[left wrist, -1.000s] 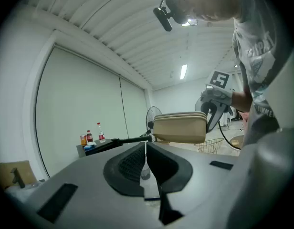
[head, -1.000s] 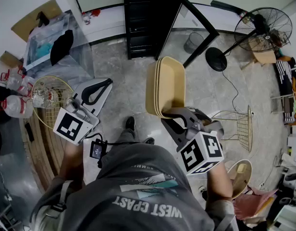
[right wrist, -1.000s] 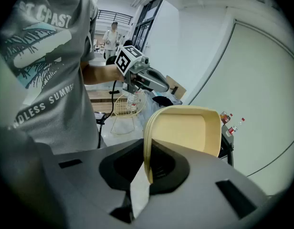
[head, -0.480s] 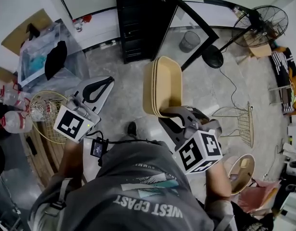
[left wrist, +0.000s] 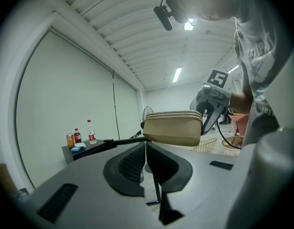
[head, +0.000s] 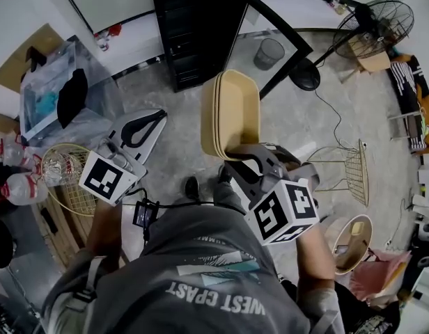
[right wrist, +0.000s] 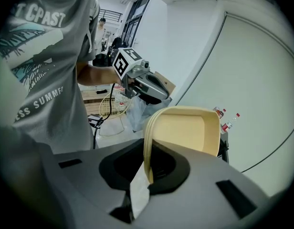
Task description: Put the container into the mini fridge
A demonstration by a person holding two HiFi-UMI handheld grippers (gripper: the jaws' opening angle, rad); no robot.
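Pale stone floor (head: 174,139), black mini fridge (head: 191,30) at twelve o'clock; right gripper (head: 233,158) clamped on beige container (head: 237,110), left gripper (head: 155,118) seemingly closed, empty

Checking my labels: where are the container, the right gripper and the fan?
container (head: 239,113), head view, broad face.
right gripper (right wrist: 148,168), right gripper view, between fingertips.
fan (head: 373,28), head view, wire cage.

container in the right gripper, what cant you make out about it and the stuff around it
- container: single or several nested, cannot tell; head view and right gripper view show only layered rim lines.
- black cabinet: inside unseen from above in head view; its top runs off the upper edge.
- bottles: labels too small in left gripper view.
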